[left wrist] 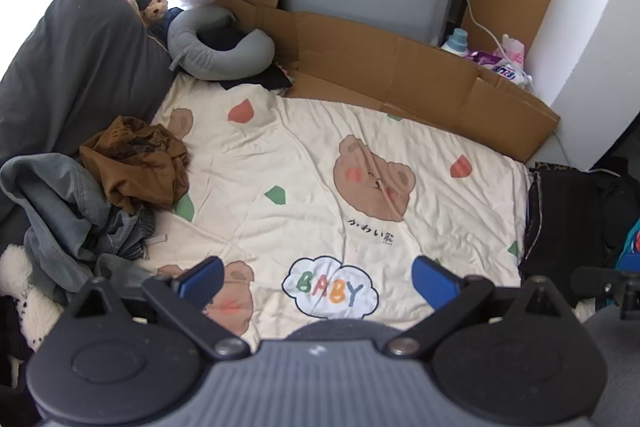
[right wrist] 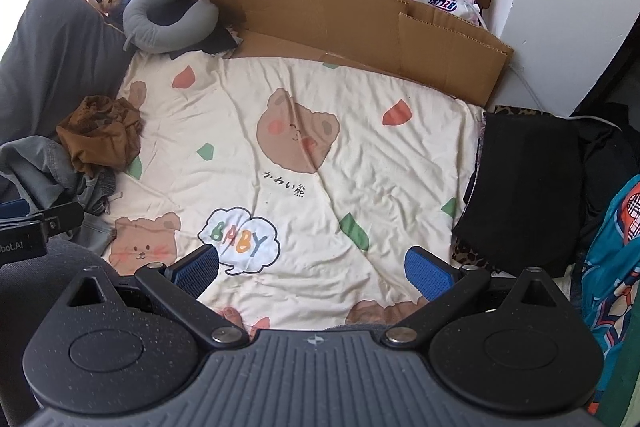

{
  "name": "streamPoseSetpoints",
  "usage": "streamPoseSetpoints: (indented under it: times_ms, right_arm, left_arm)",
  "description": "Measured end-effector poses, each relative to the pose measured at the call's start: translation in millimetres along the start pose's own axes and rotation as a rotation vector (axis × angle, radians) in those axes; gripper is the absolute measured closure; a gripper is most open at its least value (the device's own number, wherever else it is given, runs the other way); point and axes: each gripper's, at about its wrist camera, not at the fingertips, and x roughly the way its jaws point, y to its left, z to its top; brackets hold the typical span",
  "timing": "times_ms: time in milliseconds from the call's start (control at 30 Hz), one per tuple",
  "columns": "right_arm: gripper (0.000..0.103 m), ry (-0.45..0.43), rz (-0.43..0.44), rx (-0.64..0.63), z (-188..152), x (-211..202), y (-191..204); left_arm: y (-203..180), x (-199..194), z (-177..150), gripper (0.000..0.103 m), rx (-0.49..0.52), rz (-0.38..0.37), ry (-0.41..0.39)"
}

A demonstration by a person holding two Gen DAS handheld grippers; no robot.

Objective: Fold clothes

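Observation:
A crumpled brown garment [left wrist: 136, 163] lies at the left of the cream bear-print blanket [left wrist: 312, 155], on a heap of grey-blue denim clothes [left wrist: 68, 211]. Both also show in the right wrist view: the brown garment [right wrist: 102, 135], the denim heap [right wrist: 48, 167] and the blanket [right wrist: 360, 155]. A folded black garment [right wrist: 528, 187] lies at the blanket's right edge, also in the left wrist view [left wrist: 560, 211]. My left gripper [left wrist: 320, 281] is open and empty above the blanket's near edge. My right gripper [right wrist: 314, 269] is open and empty, beside it to the right.
A dark grey pillow [left wrist: 76, 67], a grey neck pillow [left wrist: 216, 47] and a small teddy [left wrist: 154, 7] sit at the back left. Flattened cardboard [left wrist: 400, 75] lines the far edge, with a detergent bottle [left wrist: 456, 43] behind. A colourful bag [right wrist: 616, 267] is at the right.

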Motion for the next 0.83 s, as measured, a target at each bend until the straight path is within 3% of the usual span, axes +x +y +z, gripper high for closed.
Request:
streamPoseSetpoints:
  times_ms: [833]
  right_arm:
    - [0.001,-0.021,-0.013,-0.023,-1.6,0.3,3.4]
  left_arm:
    - [-5.1,-3.3,-2.5,0.002,0.026,0.029,-0.034]
